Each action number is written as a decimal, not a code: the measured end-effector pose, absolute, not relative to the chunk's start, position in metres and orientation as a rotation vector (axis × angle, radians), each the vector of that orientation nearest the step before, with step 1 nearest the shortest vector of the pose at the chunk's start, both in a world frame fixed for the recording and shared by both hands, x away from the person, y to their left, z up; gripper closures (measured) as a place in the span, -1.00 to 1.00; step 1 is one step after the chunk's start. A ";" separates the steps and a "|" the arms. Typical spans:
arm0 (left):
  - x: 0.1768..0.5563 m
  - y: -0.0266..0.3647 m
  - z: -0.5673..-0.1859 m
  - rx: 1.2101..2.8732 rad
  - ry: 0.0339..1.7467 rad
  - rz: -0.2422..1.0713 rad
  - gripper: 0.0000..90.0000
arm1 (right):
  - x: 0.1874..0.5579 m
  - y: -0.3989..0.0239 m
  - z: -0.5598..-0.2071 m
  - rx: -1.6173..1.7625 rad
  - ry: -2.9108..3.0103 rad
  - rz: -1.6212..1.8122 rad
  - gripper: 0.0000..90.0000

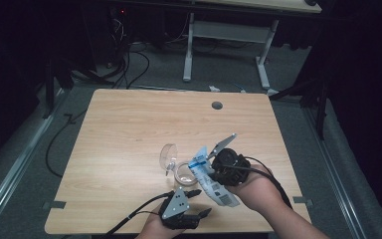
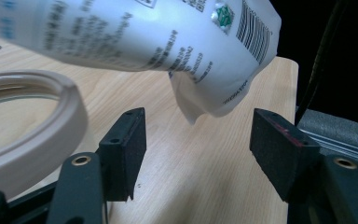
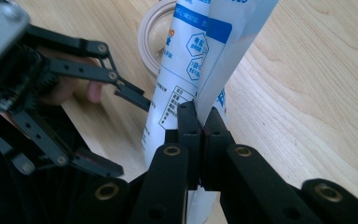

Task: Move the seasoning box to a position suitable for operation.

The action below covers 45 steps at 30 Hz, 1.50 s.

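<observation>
Pouch pinched in your right gripper, hanging just ahead of your open, empty left gripper. Close on its bottom corner, clear of the tape roll.

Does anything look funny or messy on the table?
Nothing is spilled or broken. The white pouch hangs tilted in the air, pinched by the right tongs. The clear lid stands on its edge beside the jar.
</observation>
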<state>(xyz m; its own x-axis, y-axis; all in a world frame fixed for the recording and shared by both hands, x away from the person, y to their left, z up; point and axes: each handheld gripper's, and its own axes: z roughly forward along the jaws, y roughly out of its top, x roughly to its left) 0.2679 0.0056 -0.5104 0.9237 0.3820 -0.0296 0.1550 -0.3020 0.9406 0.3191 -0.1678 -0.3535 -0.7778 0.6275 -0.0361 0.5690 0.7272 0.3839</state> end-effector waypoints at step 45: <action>0.254 -0.032 -0.507 1.932 0.374 0.391 0.10 | 0.321 -0.163 -0.358 0.968 2.783 0.571 0.99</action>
